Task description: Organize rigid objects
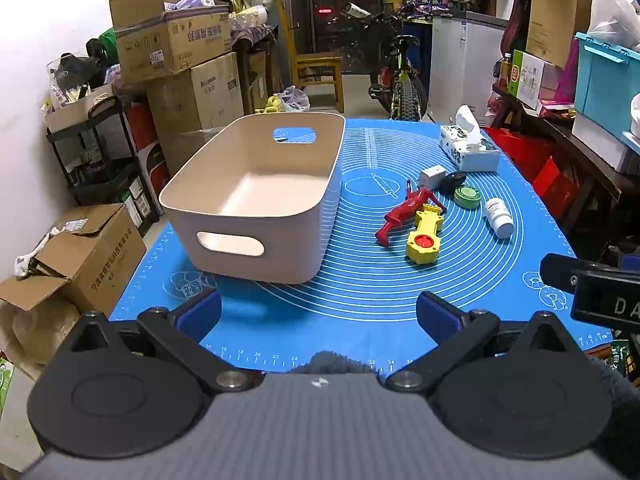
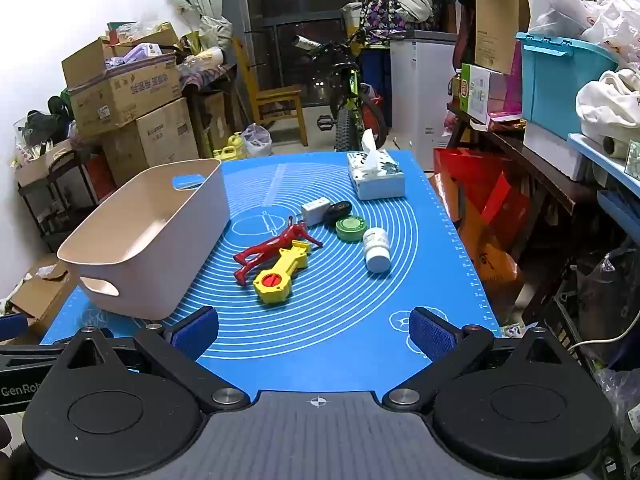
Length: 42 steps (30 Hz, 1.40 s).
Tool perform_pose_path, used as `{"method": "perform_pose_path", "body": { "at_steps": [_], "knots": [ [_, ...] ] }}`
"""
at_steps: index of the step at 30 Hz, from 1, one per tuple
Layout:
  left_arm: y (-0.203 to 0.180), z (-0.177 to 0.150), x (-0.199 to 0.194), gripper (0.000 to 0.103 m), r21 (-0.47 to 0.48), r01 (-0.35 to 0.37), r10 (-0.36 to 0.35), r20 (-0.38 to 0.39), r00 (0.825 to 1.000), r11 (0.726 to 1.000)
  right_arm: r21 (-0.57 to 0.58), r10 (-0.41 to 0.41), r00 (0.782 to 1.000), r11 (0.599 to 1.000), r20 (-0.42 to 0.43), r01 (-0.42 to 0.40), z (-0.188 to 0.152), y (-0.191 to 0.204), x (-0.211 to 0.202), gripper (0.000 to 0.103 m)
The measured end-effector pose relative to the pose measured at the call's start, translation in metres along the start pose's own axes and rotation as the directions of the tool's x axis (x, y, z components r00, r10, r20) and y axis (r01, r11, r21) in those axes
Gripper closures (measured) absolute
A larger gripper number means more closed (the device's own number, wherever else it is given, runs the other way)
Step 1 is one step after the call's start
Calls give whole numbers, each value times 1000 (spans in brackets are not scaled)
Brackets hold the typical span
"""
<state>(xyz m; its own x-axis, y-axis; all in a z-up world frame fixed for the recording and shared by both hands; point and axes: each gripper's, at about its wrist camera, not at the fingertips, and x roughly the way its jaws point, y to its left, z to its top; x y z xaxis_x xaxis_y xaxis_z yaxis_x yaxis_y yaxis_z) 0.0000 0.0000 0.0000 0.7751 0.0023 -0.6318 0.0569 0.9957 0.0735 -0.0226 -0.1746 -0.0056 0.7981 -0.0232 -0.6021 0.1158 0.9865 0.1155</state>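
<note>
An empty beige bin (image 1: 256, 200) (image 2: 152, 240) with handle slots stands on the left of the blue mat (image 1: 360, 304) (image 2: 320, 332). To its right lie a red toy figure (image 1: 404, 210) (image 2: 272, 250), a yellow toy with a red disc (image 1: 424, 236) (image 2: 280, 272), a green round tin (image 1: 467, 197) (image 2: 351, 228), a white bottle on its side (image 1: 499, 217) (image 2: 377, 250), a black round object (image 1: 453, 180) (image 2: 337, 210) and a small white box (image 1: 432, 176) (image 2: 316, 211). My left gripper (image 1: 318, 312) and right gripper (image 2: 314, 330) are both open and empty, at the mat's near edge.
A tissue box (image 1: 468, 146) (image 2: 375, 176) sits at the mat's far right. Cardboard boxes (image 1: 172, 40) stack along the left wall. A bicycle (image 2: 352, 108) and wooden chair (image 2: 276, 104) stand behind the table. Shelves with a blue crate (image 2: 560, 80) line the right.
</note>
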Motion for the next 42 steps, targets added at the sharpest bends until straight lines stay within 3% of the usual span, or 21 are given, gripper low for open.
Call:
{"method": "perform_pose_path", "body": {
  "at_steps": [42],
  "knots": [
    [4, 0, 2, 0, 0, -8, 8, -2, 1000, 1000, -6, -10, 999, 1000, 36, 11, 4, -3, -2, 2]
  ]
}}
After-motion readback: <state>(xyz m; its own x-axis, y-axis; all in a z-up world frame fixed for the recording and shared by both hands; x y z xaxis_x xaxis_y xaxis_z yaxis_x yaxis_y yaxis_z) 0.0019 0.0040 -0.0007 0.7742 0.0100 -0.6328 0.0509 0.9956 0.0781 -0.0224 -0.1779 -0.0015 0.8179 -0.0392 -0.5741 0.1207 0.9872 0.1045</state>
